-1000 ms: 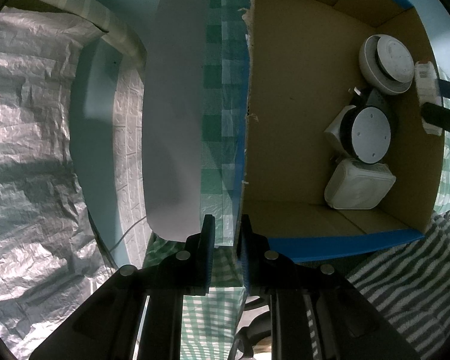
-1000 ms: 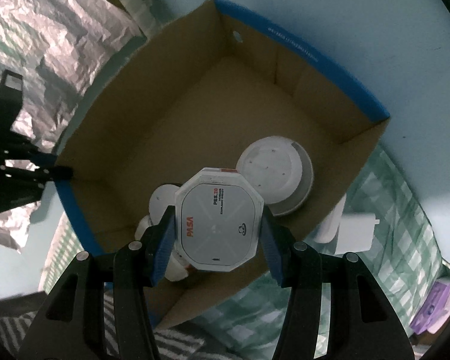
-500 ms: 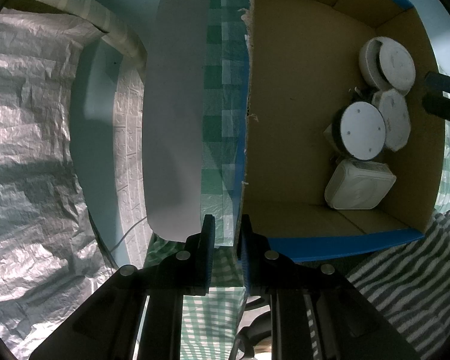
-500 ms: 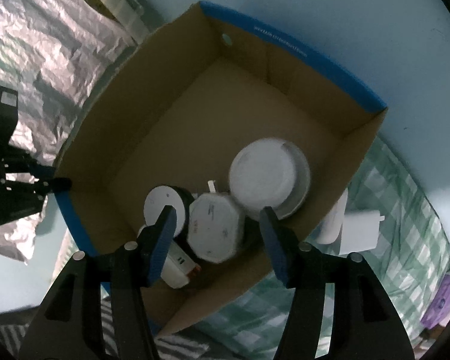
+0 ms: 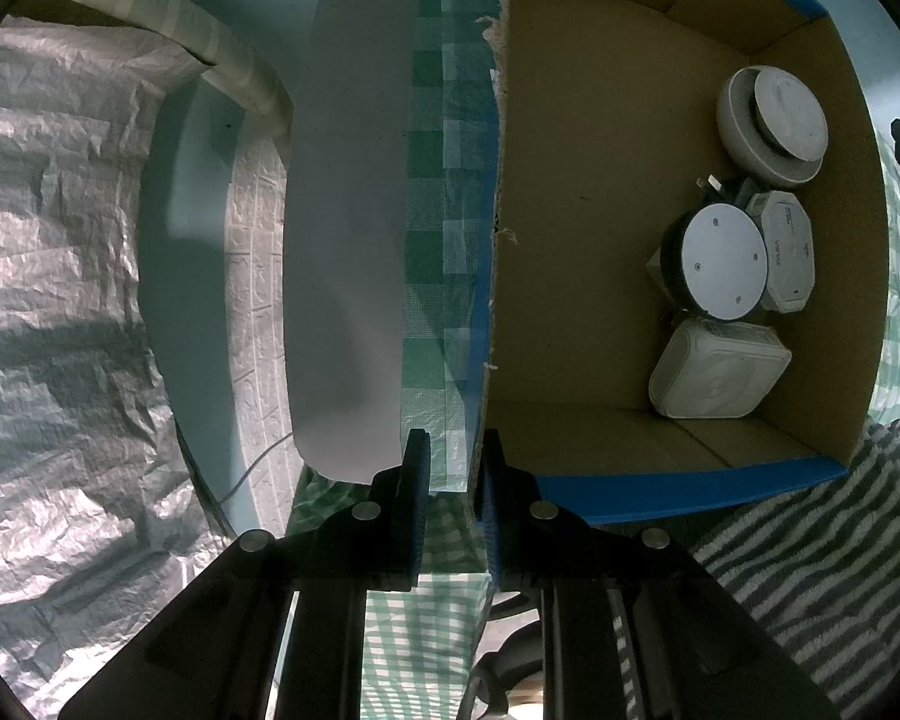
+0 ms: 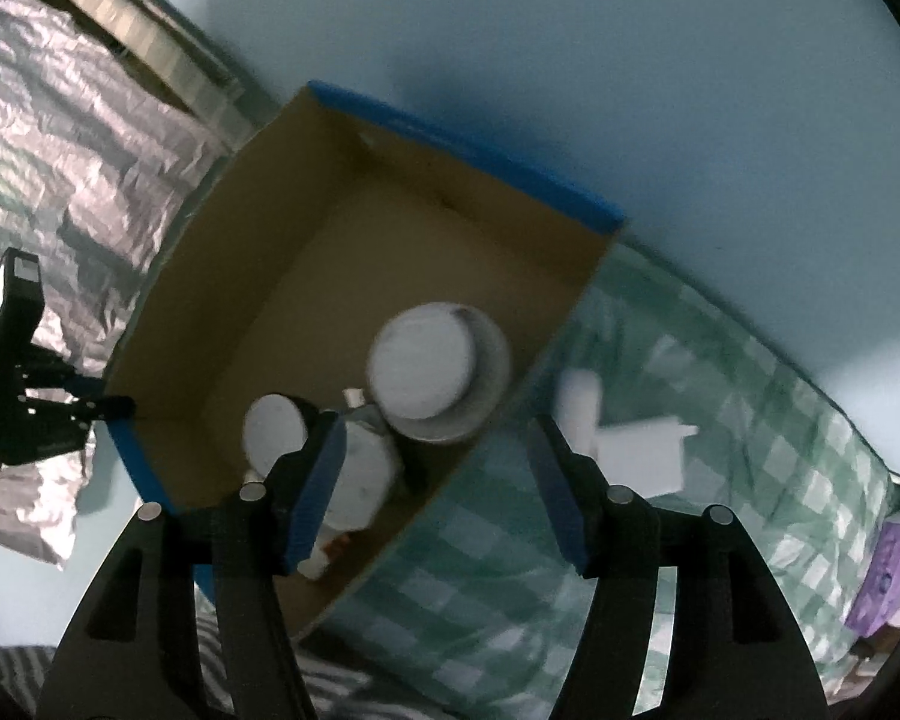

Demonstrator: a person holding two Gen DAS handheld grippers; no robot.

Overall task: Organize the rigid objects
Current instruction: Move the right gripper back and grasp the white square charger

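An open cardboard box [image 5: 570,240] with blue outer sides holds a white octagonal device [image 5: 786,252], a black round device with a white top [image 5: 720,264], a white dish-shaped device [image 5: 774,120] and a white square device [image 5: 714,372]. My left gripper [image 5: 455,480] is shut on the box's near wall, one finger on each side. My right gripper [image 6: 435,480] hangs above the box's right edge with its jaws opening and nothing between them. The octagonal device [image 6: 363,480] lies below, beside its left finger. The picture in the right wrist view is blurred.
The box [image 6: 330,252] rests on a green checked cloth [image 6: 750,480]. White items [image 6: 642,450] and a purple pack [image 6: 888,570] lie on the cloth right of the box. A grey striped cloth [image 5: 810,540], crinkled silver foil [image 5: 60,300] and a pale sheet [image 5: 348,240] surround it.
The right gripper let go of the octagonal device, which now lies in the box beside the round devices. The gripper widened and drifted right toward the box's edge. The left gripper stayed put.
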